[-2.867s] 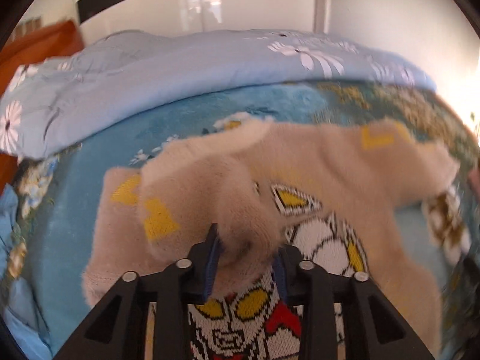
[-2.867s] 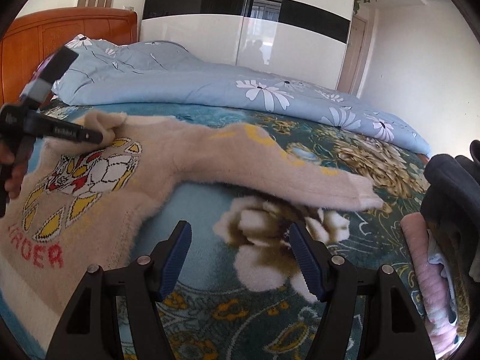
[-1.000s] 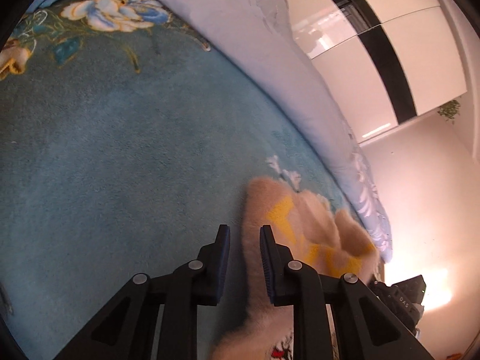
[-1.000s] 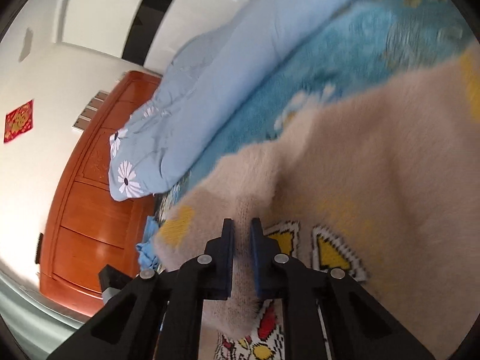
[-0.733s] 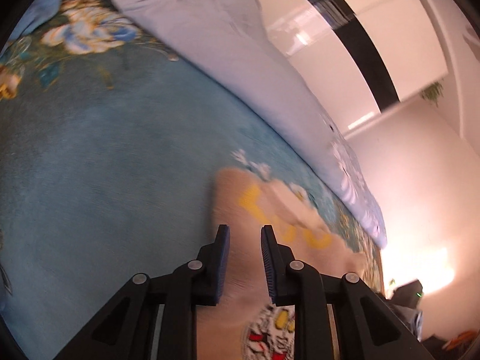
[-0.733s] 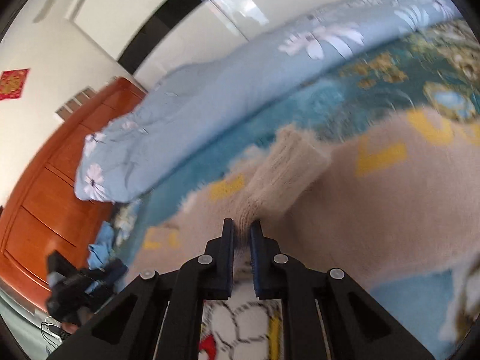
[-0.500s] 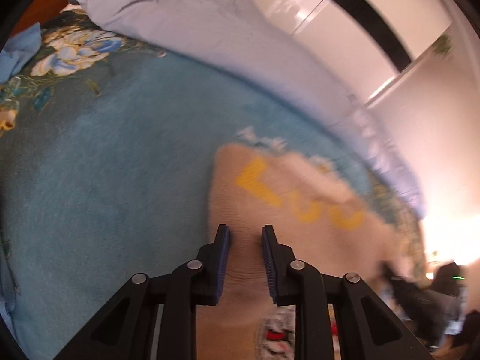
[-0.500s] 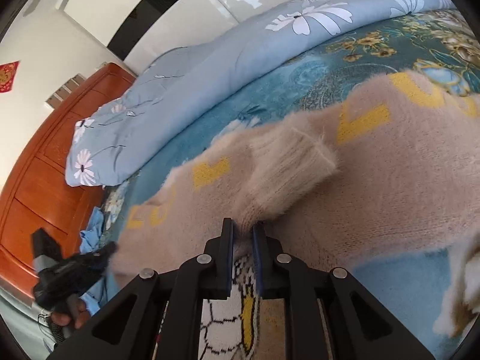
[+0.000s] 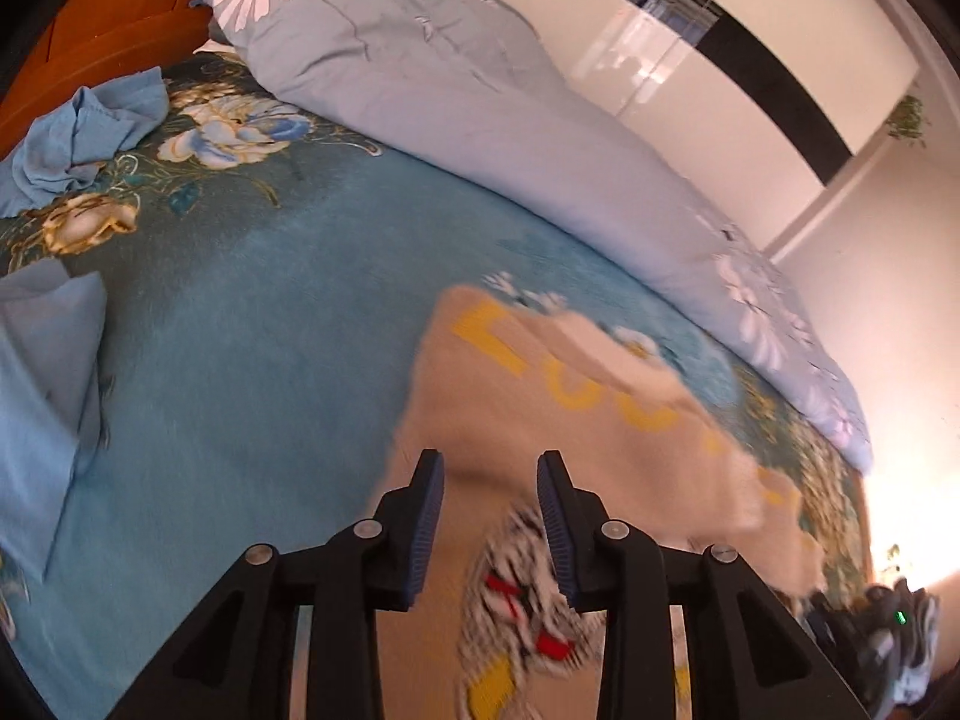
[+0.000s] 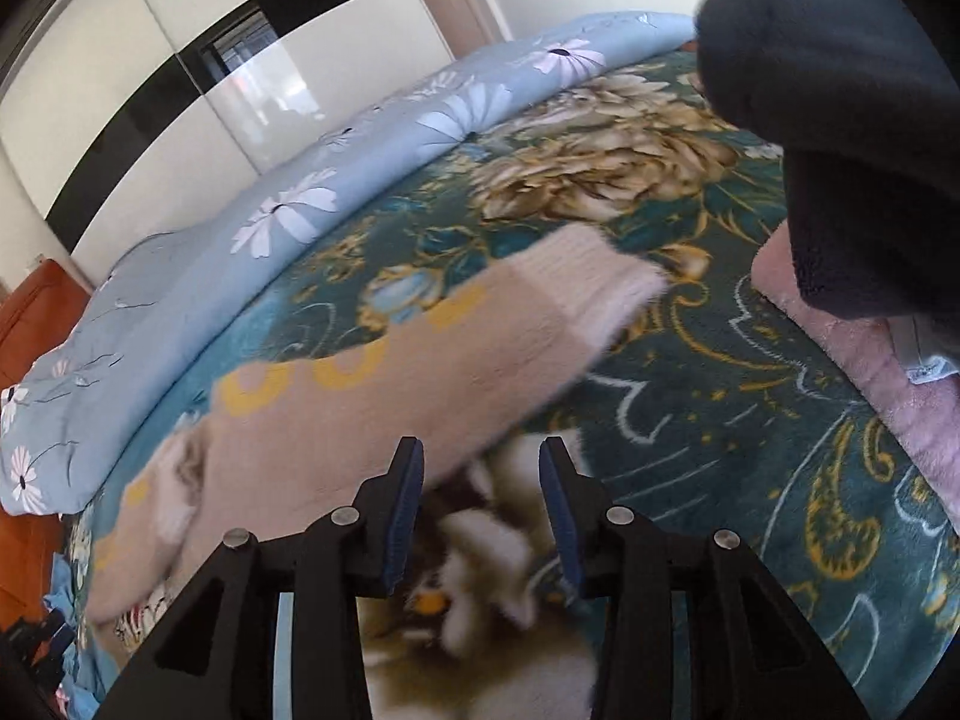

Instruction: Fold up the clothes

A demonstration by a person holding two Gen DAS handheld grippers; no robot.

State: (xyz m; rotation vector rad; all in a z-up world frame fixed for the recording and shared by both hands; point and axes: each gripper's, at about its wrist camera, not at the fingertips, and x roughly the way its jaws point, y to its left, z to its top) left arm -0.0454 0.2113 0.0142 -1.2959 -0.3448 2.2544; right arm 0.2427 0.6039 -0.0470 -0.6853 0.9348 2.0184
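Observation:
A beige fuzzy sweater [image 9: 540,408] with yellow letters and a cartoon print lies on the blue floral bed cover [image 9: 240,324]. One sleeve is folded across its chest. My left gripper [image 9: 489,480] is open and empty, hovering over the sweater's left shoulder. In the right wrist view the sweater's other sleeve [image 10: 420,354] stretches out to the right, ending in a pale cuff [image 10: 594,282]. My right gripper [image 10: 480,468] is open and empty, just above the near edge of that sleeve.
A light blue daisy duvet [image 9: 480,120] is bunched along the far side of the bed. Blue garments [image 9: 78,132] lie at the left. A dark fleece garment [image 10: 840,120] and a pink one [image 10: 852,360] are piled at the right. A wardrobe [image 9: 720,48] stands behind.
Both grippers have opened and let go of the sweater. The right gripper has swung right, off the folded sleeve towards the outstretched sleeve. The left has backed off a little.

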